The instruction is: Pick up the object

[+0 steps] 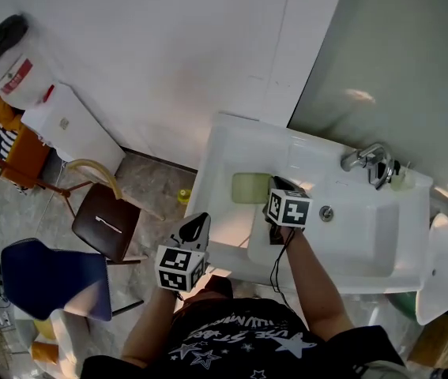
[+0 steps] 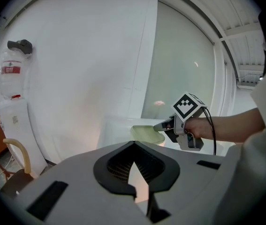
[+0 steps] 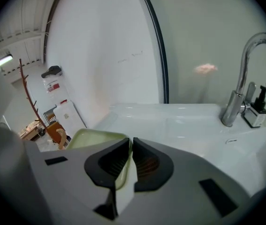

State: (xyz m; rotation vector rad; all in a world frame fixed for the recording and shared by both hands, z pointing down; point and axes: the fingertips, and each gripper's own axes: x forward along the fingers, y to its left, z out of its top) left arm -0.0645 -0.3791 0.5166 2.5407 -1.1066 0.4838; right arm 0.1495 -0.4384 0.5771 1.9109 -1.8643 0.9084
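A pale green shallow dish lies on the left ledge of the white sink. My right gripper reaches over it from the basin side. In the right gripper view, the dish has its near rim between the jaws of that gripper, which are shut on it. Whether the dish is off the ledge I cannot tell. The left gripper view shows the dish with the right gripper at its edge. My left gripper hangs off the sink's front left corner, its jaws shut on nothing.
A chrome faucet and a soap pump stand at the back of the sink. To the left, on the floor, are a dark brown chair, a blue seat and a water dispenser. White walls stand behind.
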